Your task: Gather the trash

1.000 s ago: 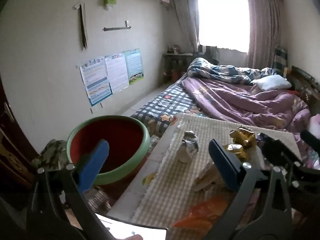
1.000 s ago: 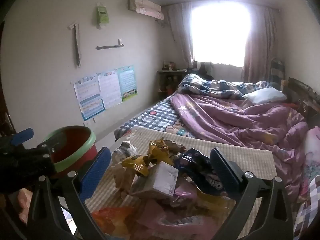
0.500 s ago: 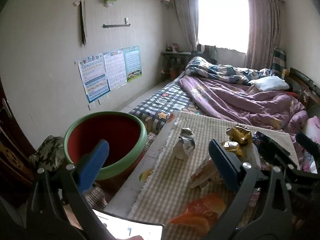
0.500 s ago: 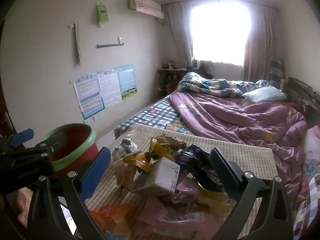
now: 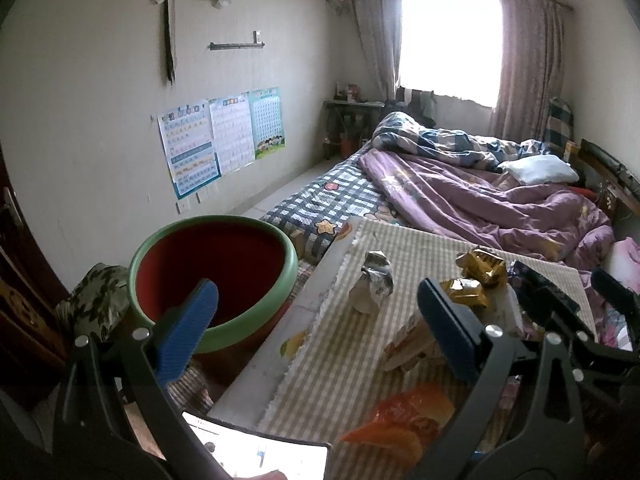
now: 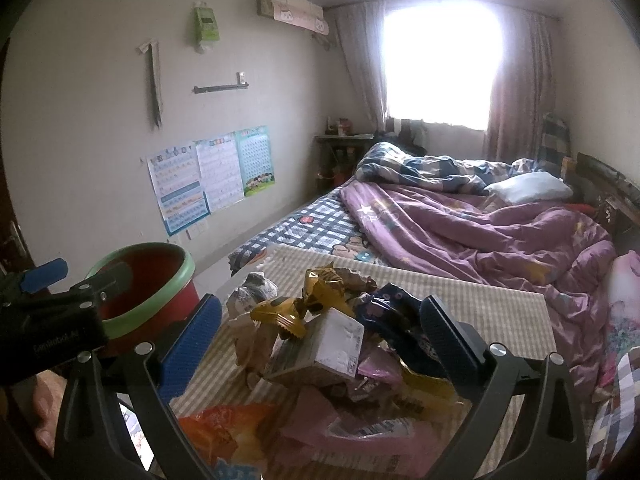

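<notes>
From the left wrist, the left claw (image 5: 316, 316) hangs spread wide and empty between the bin (image 5: 212, 280) and the table (image 5: 280, 356). The bin looks empty, so nothing seems collected yet; a crumpled wrapper (image 5: 372, 286) lies near the table's edge.

From the right wrist, the right claw (image 6: 320, 334) gapes over the trash pile (image 6: 320, 344), gripping nothing. Bare cloth beyond the pile leaves room.
</notes>
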